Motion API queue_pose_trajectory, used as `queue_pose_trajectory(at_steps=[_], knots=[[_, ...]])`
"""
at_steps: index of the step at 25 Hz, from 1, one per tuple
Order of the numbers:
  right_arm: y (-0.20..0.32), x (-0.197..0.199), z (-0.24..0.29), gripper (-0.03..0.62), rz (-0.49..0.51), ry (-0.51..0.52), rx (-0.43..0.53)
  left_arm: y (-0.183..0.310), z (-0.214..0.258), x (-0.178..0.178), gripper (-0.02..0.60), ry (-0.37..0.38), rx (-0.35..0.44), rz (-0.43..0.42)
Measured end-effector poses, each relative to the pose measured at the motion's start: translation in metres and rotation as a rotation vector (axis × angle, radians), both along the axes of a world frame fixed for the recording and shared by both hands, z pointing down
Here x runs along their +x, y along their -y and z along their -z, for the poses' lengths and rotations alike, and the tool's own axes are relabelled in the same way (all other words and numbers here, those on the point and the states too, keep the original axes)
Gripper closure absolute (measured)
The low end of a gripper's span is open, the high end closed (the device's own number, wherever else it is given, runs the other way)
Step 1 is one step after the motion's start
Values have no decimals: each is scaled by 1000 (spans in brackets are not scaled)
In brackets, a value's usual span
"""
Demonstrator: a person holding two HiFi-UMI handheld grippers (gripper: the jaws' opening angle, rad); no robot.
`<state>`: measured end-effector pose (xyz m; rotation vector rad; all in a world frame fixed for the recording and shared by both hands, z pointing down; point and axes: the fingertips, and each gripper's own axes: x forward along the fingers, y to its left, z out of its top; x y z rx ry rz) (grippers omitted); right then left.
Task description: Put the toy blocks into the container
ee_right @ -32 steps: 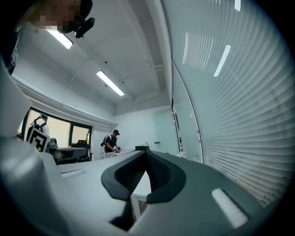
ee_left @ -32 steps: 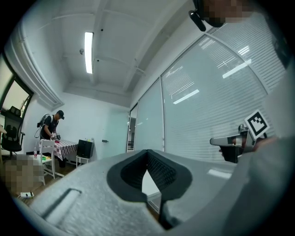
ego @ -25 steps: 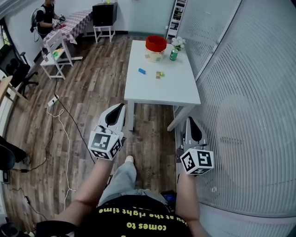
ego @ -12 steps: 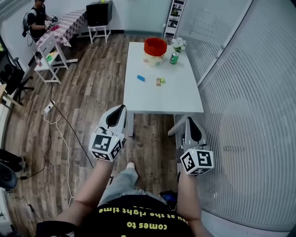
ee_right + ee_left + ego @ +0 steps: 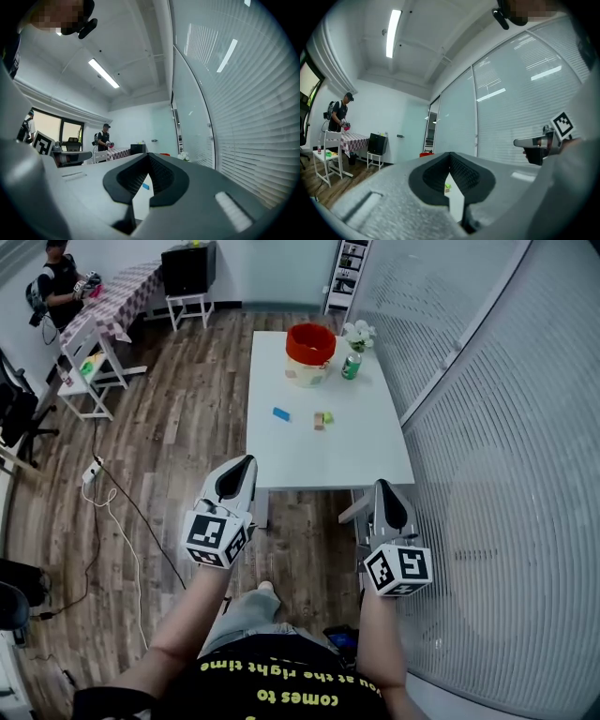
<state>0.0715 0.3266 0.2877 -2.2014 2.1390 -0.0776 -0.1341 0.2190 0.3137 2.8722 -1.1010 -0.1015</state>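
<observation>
The toy blocks (image 5: 322, 418) lay loose on the desk (image 5: 328, 457), short of the red container (image 5: 310, 343) at its far end. The left gripper (image 5: 246, 461) and right gripper (image 5: 382, 487) were closed and empty, apparently too far back to grasp anything.

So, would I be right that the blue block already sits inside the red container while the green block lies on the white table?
Not quite: the blue block is not inside the red container; the head view shows it lying on the white table, apart from the container. The green block does lie on the table.
</observation>
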Motion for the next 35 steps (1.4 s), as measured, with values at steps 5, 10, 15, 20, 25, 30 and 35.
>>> queue_pose_trajectory(at_steps=[5,10,15,20,25,30,35], knots=[[27,7,-4,588,-13,3,0,29,-6,11,580,6,-9,-20],[50,7,-6,588,-14,6,-4,52,-11,12,580,11,-24,-26],[69,6,-9,588,-15,17,-6,69,-15,12,580,21,-29,-30],[79,5,-10,588,-16,27,-8,78,-19,9,580,26,-41,-32],[86,3,-11,588,-18,31,-6,84,-23,3,580,26,-46,-25],[90,-3,-5,588,-6,20,-2,85,-22,-7,580,18,-45,-12],[94,-1,-7,588,1,22,-6,87,-30,-7,580,18,-57,-3]])
